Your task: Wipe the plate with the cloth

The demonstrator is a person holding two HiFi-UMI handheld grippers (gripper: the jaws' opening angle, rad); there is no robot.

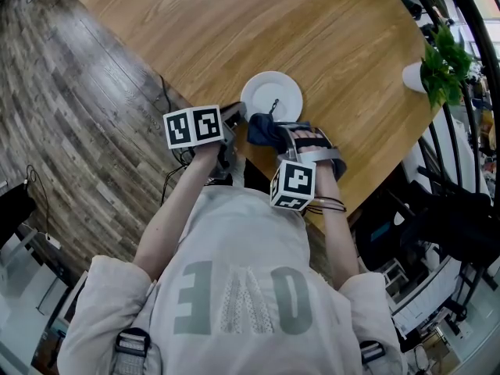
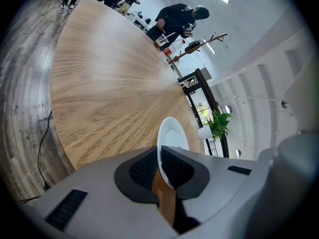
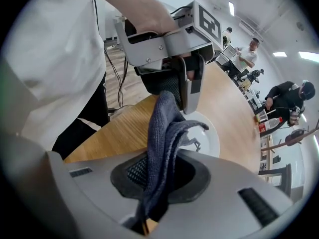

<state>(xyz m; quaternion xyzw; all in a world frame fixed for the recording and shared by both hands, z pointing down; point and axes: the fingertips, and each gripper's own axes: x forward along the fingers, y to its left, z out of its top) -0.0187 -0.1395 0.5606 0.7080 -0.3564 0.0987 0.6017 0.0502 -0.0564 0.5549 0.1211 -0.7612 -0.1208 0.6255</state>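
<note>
- Head view: the white plate point(image 1: 273, 91) lies on the round wooden table point(image 1: 234, 30), near the table's edge. The left gripper point(image 1: 234, 116) meets the plate's near rim. The right gripper point(image 1: 275, 131) carries a dark blue cloth point(image 1: 262, 130) just beside it.
- Left gripper view: the jaws are pressed together on the plate's thin rim — a narrow hold.
- Right gripper view: the jaws are clamped on the bunched cloth, and its free end reaches the plate's near rim.
- Risk, as I judge it: hard wiping pressure can tip the plate or pull the rim out of that narrow hold, so close to the table's edge — and the bunched cloth may touch with only one fold.
</note>
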